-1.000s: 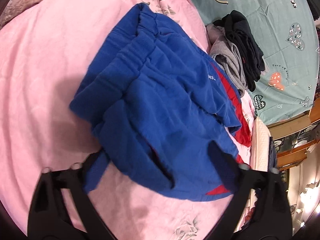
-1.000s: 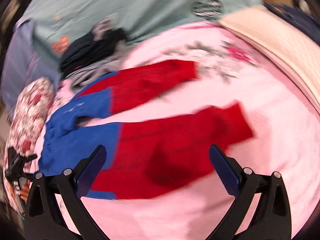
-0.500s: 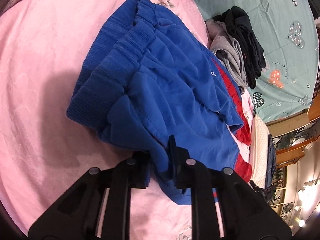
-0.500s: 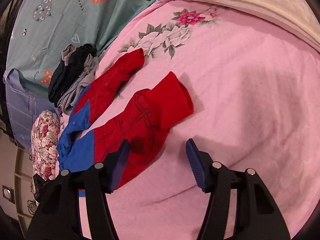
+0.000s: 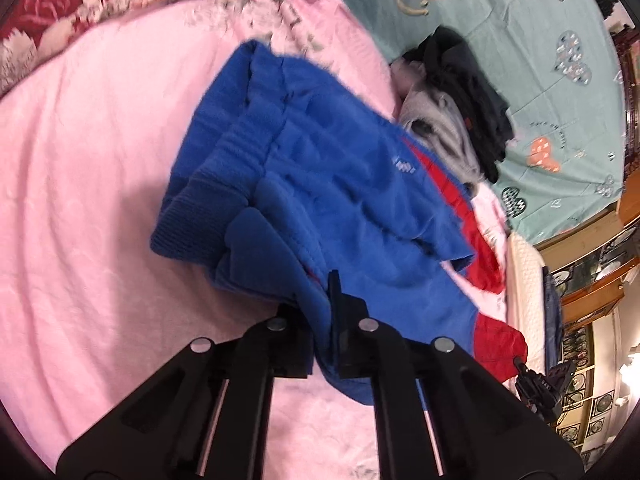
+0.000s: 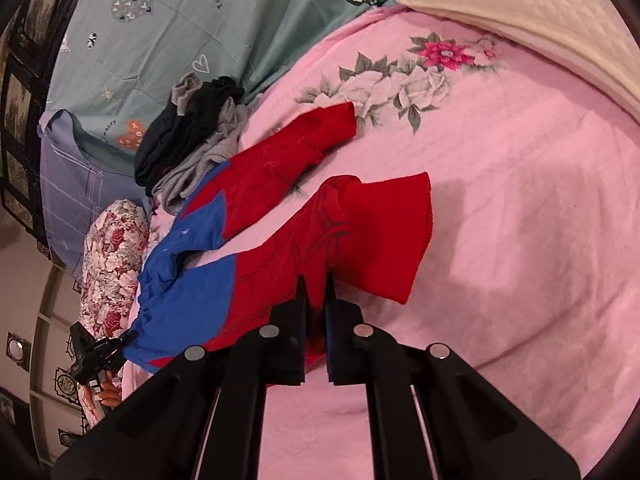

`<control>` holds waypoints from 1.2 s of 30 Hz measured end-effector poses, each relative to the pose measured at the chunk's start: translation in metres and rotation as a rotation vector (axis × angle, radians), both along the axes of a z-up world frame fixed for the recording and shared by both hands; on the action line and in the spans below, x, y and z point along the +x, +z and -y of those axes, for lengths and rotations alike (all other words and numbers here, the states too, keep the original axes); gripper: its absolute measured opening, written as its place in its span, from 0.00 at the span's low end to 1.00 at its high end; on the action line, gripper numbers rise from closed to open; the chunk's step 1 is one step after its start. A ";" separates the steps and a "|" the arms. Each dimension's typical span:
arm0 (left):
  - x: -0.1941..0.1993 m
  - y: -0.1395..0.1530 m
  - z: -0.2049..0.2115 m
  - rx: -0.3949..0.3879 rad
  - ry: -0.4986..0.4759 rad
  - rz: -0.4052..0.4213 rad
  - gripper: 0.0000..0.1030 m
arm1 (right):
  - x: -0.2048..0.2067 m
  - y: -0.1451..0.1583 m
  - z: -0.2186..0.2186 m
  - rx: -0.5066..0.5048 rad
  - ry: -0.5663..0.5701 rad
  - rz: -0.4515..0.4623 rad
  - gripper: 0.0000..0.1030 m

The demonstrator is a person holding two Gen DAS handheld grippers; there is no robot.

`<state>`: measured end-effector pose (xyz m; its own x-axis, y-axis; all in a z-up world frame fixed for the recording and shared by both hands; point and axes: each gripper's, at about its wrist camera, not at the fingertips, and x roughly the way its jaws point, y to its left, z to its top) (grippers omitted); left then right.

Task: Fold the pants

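pants (image 6: 280, 236) lie spread on the bedspread (image 6: 520, 240), a heap of clothes (image 6: 192, 136) just beyond them

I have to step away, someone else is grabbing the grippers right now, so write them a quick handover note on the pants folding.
Left gripper: shut on the blue waist end of the pants.
Right gripper: shut on the nearer red leg, a little up from its cuff.
The pants lie spread on the pink bedspread, legs apart; the other red leg points toward the flower print. A pile of dark and grey clothes sits beside the pants at the green sheet.
Done: both ends gripped.
Left: no fold made yet. Probably bring the held leg over the other one, then fold cuffs to waist.
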<state>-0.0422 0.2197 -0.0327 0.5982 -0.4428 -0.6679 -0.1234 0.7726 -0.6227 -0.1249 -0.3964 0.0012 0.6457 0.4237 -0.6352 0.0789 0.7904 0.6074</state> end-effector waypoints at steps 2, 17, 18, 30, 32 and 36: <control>-0.011 0.019 -0.009 -0.015 0.008 0.045 0.05 | -0.013 0.022 -0.001 -0.006 0.009 0.032 0.07; -0.067 -0.021 -0.047 0.110 0.009 -0.081 0.70 | -0.065 0.010 -0.001 -0.189 -0.024 -0.161 0.48; -0.071 -0.018 -0.055 0.120 0.033 -0.078 0.75 | -0.057 0.023 0.007 -0.157 -0.048 -0.103 0.53; -0.086 0.034 -0.088 0.315 0.183 -0.049 0.87 | 0.142 -0.038 0.001 0.147 -0.129 -0.199 0.57; -0.079 0.038 -0.083 0.346 0.174 -0.050 0.87 | 0.158 -0.050 0.000 0.204 -0.157 -0.188 0.58; -0.052 0.041 -0.065 0.351 0.136 -0.052 0.88 | 0.176 -0.050 -0.007 0.223 -0.125 -0.127 0.43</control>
<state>-0.0944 0.2846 0.0080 0.5972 -0.1009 -0.7957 -0.2637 0.9122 -0.3136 0.0512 -0.3894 -0.0487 0.6227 0.4844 -0.6145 0.2537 0.6179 0.7442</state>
